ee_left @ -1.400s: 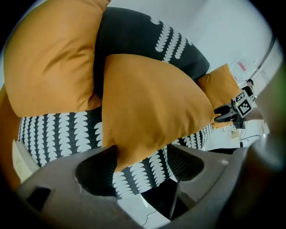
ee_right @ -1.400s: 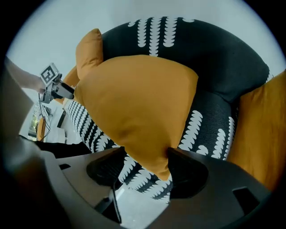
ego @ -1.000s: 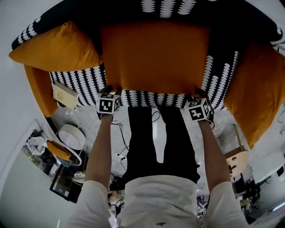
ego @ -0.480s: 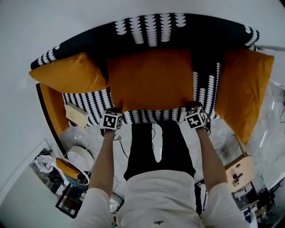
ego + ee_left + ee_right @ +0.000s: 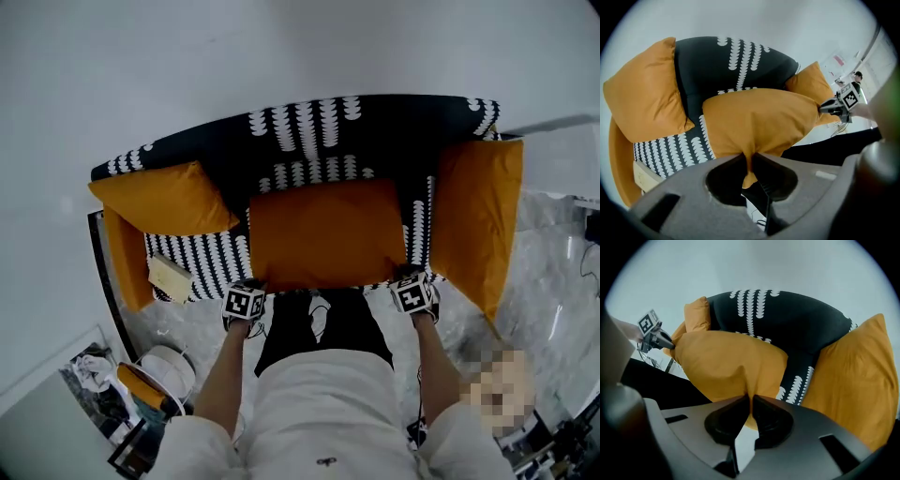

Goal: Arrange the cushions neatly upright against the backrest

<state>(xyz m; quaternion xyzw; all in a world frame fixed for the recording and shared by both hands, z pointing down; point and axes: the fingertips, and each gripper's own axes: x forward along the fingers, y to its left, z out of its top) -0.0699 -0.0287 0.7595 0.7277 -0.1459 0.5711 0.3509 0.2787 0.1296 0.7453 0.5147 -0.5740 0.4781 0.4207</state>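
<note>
The middle orange cushion (image 5: 326, 232) hangs over the black-and-white patterned sofa (image 5: 309, 131), its far edge toward the backrest. My left gripper (image 5: 251, 285) is shut on its near left corner (image 5: 749, 161). My right gripper (image 5: 409, 276) is shut on its near right corner (image 5: 750, 399). Both sets of jaws have just been closing, with cushion fabric pinched between them. A second orange cushion (image 5: 164, 199) leans at the sofa's left end. A third orange cushion (image 5: 478, 220) stands at the right end. Each gripper view shows the other gripper across the held cushion.
A pale flat box (image 5: 171, 277) lies on the seat at the left. An orange side panel (image 5: 117, 258) flanks the sofa's left end. A white round object (image 5: 167, 367) and clutter sit on the marble floor at lower left. The person's legs stand right before the seat.
Both grippers have risen together with the middle cushion's near corners pinched, lifting its near edge off the seat. The sofa now looks smaller and farther away.
</note>
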